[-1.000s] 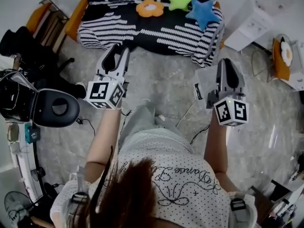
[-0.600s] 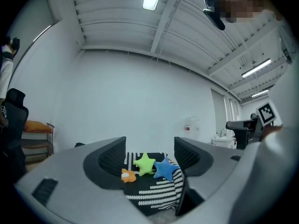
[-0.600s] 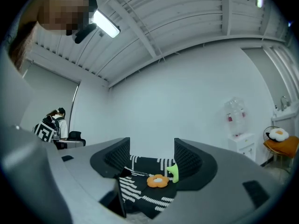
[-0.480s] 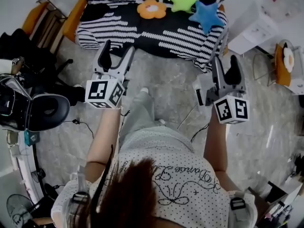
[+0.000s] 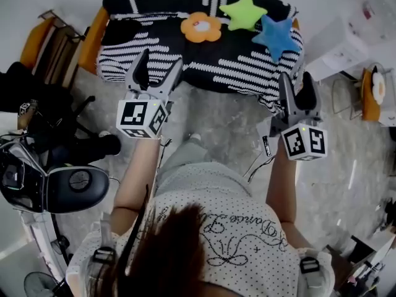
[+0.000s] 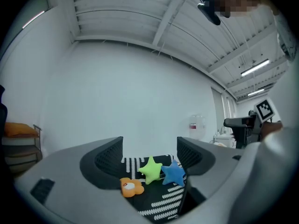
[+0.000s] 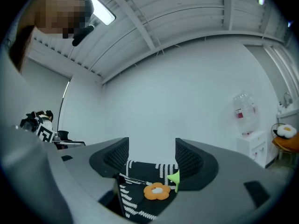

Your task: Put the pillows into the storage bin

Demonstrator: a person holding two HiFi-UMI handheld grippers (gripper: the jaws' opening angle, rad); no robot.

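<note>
Facing the sofa, the left hand-held gripper and the right hand-held gripper point level toward it. Their jaws stand apart with nothing between them. Both have just been opening, probably to be ready for a wide, soft grab. The pillows lie on the sofa's right half near its back edge: flower, green star, and blue star nearest the right end. None is lifted yet. No bin can be made out.

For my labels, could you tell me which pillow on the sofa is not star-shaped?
The orange flower pillow, leftmost of three; the green pillow and blue pillow are stars.
</note>
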